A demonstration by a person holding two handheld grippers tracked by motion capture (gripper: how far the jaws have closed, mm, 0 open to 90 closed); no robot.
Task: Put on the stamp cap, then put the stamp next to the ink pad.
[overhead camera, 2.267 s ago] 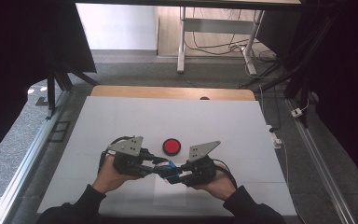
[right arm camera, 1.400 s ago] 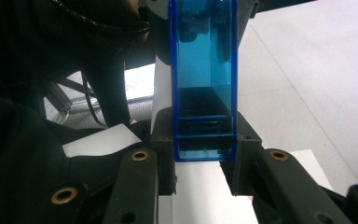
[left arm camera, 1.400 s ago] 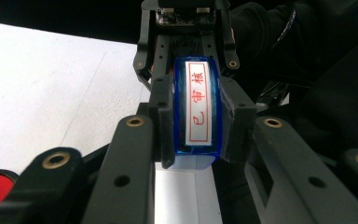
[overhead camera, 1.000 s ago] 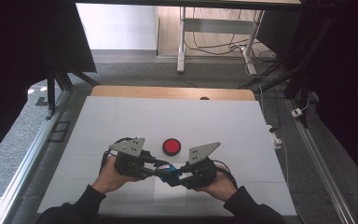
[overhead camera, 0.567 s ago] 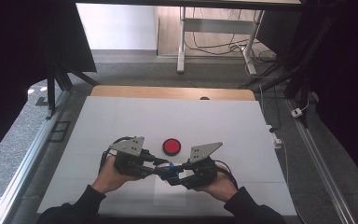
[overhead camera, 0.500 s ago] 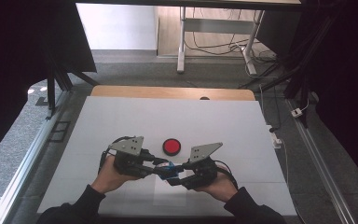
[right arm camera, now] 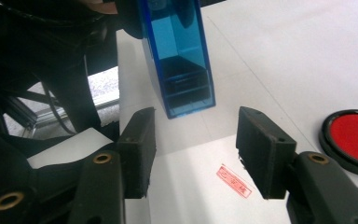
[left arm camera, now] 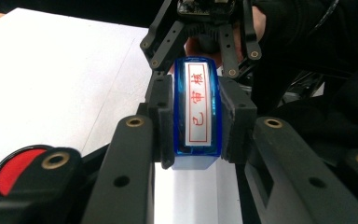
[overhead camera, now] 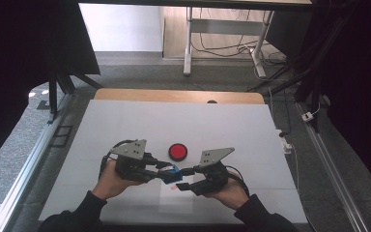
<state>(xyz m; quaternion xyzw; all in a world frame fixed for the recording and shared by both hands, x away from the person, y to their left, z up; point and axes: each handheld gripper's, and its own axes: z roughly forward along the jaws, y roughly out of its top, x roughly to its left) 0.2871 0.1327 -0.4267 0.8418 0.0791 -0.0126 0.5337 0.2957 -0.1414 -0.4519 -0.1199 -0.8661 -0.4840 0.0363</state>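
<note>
Your left gripper [left arm camera: 193,135] clamps the stamp [left arm camera: 196,109]; your right gripper [right arm camera: 193,154], jaws just opening, holds nothing. The stamp probably could slip and smear the paper [right arm camera: 191,186].

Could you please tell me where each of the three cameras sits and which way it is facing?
High view: above the person's side, facing forward and down on the table; both forearms and hands show.
Left gripper view: on the left claw, looking along its jaws, shut on the blue stamp.
Right gripper view: on the right claw, jaws open, facing the stamp's end.
All three share the stamp and the red ink pad.
</note>
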